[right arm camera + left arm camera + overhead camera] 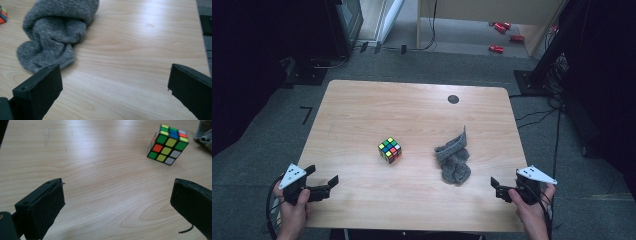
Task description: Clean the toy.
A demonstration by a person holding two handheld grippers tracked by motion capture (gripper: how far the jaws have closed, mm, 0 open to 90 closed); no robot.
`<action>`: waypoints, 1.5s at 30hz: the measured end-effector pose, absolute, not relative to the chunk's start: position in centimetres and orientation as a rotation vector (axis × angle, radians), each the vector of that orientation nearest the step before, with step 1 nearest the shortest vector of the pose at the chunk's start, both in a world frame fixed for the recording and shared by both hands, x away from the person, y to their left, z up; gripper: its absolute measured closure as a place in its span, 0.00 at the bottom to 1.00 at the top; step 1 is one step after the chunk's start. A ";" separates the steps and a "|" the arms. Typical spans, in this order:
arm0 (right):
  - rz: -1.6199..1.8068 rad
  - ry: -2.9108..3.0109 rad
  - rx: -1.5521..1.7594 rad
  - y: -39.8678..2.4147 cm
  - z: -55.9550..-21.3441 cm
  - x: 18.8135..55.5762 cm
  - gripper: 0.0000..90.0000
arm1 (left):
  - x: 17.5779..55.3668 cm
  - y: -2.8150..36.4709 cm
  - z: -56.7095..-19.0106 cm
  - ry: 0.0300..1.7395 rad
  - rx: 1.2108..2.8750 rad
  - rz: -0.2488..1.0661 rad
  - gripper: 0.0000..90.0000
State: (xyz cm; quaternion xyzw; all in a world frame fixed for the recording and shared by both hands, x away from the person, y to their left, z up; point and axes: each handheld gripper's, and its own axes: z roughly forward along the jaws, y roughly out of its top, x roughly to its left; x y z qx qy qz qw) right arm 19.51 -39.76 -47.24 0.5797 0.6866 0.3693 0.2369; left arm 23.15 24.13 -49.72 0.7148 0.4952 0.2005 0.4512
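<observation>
A scrambled Rubik's cube [390,150] sits near the middle of the wooden table [412,110]. To its right lies a crumpled grey sock [453,157]. At the front left corner a hand holds my left gripper [322,176] open and empty, pointing toward the cube. My right gripper [507,182] is open and empty near the front right edge, just right of the sock. In the left gripper view the cube [168,145] lies ahead to the upper right of the wide-apart jaws [117,200]. The right gripper view has the sock [55,32] close ahead on the left of its spread jaws [115,85].
A small black round cap [453,99] is set in the table near its far edge. Dark stands and cables [552,75] flank the table on the grey floor. Red items [502,30] lie on the floor far behind. Bare wood surrounds the cube and sock.
</observation>
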 end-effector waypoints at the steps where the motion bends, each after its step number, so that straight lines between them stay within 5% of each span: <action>1: 0.994 1.877 1.599 -40.1 -47.5 19.4 0.00 | 23.1 24.3 -49.8 1.232 1.769 0.502 0.00; 19: 0.852 1.863 1.748 -44.1 -52.3 17.7 0.00 | 22.5 27.5 -51.1 1.304 1.898 0.571 0.00; 45: 0.806 1.855 1.695 -43.1 -52.7 17.5 0.00 | 23.5 26.3 -51.8 1.337 2.070 0.542 0.00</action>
